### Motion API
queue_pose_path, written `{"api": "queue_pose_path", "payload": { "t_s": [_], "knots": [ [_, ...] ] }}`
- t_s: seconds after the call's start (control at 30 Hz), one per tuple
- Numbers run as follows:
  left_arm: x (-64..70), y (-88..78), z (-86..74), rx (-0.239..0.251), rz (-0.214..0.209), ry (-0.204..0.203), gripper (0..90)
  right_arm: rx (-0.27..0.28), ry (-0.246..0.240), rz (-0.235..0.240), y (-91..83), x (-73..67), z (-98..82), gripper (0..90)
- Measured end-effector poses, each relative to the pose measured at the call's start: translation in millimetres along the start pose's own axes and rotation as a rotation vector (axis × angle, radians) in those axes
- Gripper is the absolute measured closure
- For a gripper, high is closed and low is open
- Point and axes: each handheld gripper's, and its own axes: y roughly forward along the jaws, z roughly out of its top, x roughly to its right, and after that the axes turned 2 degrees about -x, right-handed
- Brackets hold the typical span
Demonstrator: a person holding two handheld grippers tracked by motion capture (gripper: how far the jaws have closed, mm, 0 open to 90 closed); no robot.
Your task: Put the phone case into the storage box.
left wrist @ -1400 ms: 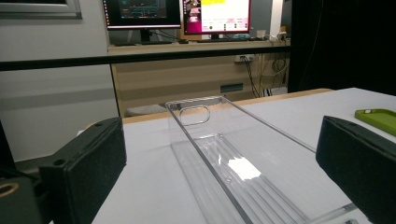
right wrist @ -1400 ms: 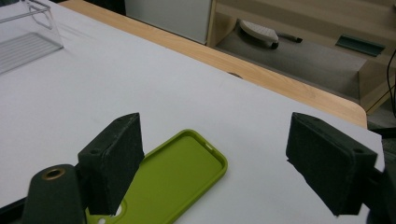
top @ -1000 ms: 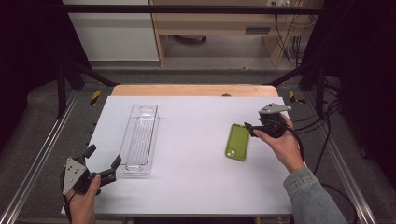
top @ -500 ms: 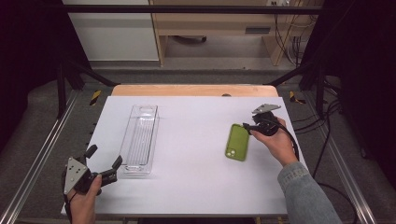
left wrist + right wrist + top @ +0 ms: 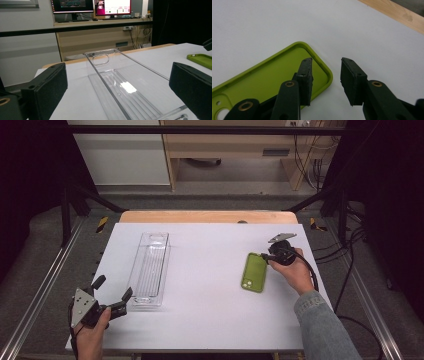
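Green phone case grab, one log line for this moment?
right gripper: jaws closing, straddling wall of green silicone phone case, not clamped | left gripper: open, idle by clear plastic tray | case flat on white table

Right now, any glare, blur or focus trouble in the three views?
High view: even light, soft overall, dark surround. Left gripper view: a glare patch on the clear tray floor, its jaws blurred from nearness. Right gripper view: sharp on the green phone case, whose rim sits between the closing jaws of the right gripper; faint shadows.
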Motion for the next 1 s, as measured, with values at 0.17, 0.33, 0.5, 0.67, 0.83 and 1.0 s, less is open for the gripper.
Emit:
{"api": "queue_pose_path", "payload": {
  "t_s": [0.17, 0.33, 0.5, 0.67, 0.83, 1.0],
  "knots": [
    [0.7, 0.0, 0.5, 0.002, -0.001, -0.002, 1.3, -0.002, 0.036, 0.009, 6.2, 4.5, -2.0, 63.1],
    [0.7, 0.3, 0.5, 0.001, -0.002, -0.005, 1.3, -0.021, 0.066, 0.023, 17.5, 6.2, -4.3, 64.7],
    [0.7, -1.1, 0.3, 0.000, 0.002, -0.003, 1.3, -0.029, 0.088, 0.028, 23.6, 8.9, -6.4, 64.8],
    [-0.8, -0.5, -0.7, -0.002, 0.006, -0.011, 1.5, -0.033, 0.131, 0.048, 29.6, 14.6, -9.0, 66.2],
    [0.1, -0.7, -0.2, -0.001, 0.003, -0.009, 1.5, -0.035, 0.151, 0.068, 30.6, 17.5, -10.3, 67.8],
    [1.9, 0.3, -0.2, -0.006, -0.004, -0.001, 1.5, -0.042, 0.184, 0.095, 29.7, 20.3, -12.6, 69.4]
  ]
}}
